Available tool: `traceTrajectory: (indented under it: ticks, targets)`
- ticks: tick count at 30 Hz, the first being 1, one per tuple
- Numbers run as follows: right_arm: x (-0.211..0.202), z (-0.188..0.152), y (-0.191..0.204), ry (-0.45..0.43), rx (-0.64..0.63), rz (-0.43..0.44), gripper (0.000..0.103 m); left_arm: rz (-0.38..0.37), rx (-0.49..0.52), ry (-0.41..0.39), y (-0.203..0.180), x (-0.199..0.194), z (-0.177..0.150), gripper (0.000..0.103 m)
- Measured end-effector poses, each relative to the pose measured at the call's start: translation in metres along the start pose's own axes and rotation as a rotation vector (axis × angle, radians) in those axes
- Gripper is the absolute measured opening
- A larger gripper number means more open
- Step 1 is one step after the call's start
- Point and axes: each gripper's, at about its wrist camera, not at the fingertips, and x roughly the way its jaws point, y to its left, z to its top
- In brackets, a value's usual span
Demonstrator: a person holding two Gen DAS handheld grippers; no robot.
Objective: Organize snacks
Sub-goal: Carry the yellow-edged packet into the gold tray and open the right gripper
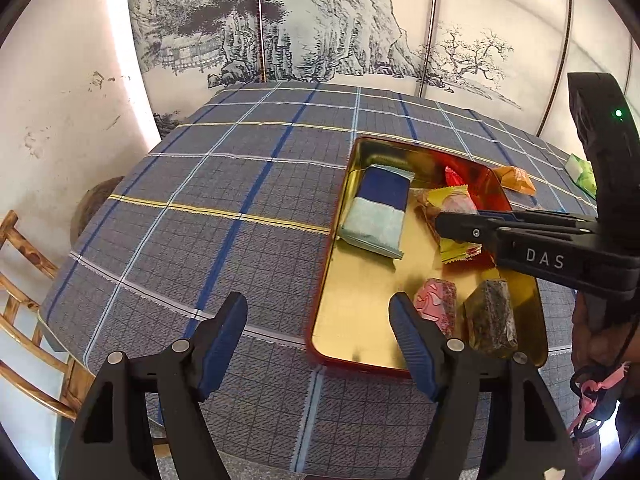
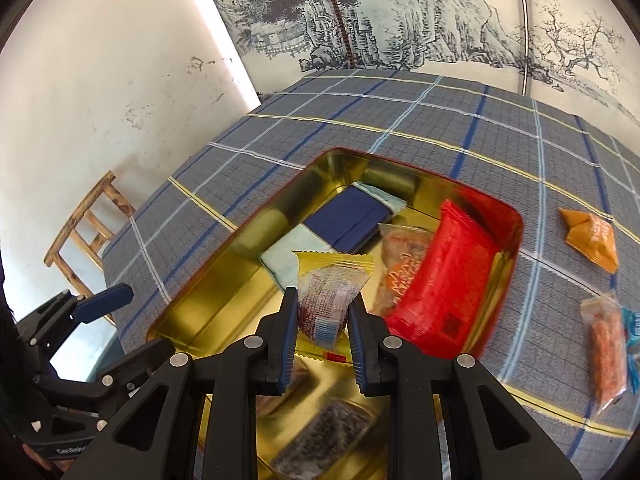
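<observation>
A gold tin with a red rim (image 1: 360, 280) (image 2: 224, 280) lies on the plaid tablecloth. In it are a blue-and-pale packet (image 1: 378, 210) (image 2: 344, 220), a red packet (image 2: 444, 280), a pink sweet (image 1: 436, 306) and a dark brown bar (image 1: 490, 316) (image 2: 320, 436). My right gripper (image 2: 323, 312) is shut on a yellow-edged clear snack packet (image 2: 330, 292) and holds it over the tin; in the left wrist view it (image 1: 444, 226) reaches in from the right. My left gripper (image 1: 320, 328) is open and empty at the tin's near left corner.
An orange packet (image 2: 592, 240) (image 1: 516, 179) and a clear packet of orange snacks (image 2: 606, 344) lie on the cloth right of the tin. A green packet (image 1: 582, 172) lies far right. A wooden chair (image 1: 24, 320) (image 2: 88, 220) stands left of the table. A painted screen stands behind.
</observation>
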Motion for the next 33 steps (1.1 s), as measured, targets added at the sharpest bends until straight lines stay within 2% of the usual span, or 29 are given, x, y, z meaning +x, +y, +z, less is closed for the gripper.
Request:
traceTrajectory:
  ticks: [11,21,33]
  targets:
    - [0.030,0.000,0.035,0.051,-0.025,0.050,0.025,0.012,-0.043,0.002,0.020,0.002,-0.002,0.070]
    - [0.041,-0.001,0.047,0.115,-0.066,0.029,0.025,0.011,-0.056,0.004,0.027,0.005,-0.003,0.070]
    - [0.042,-0.002,0.052,0.118,-0.097,0.040,0.026,0.005,-0.057,0.014,0.030,0.008,-0.007,0.071]
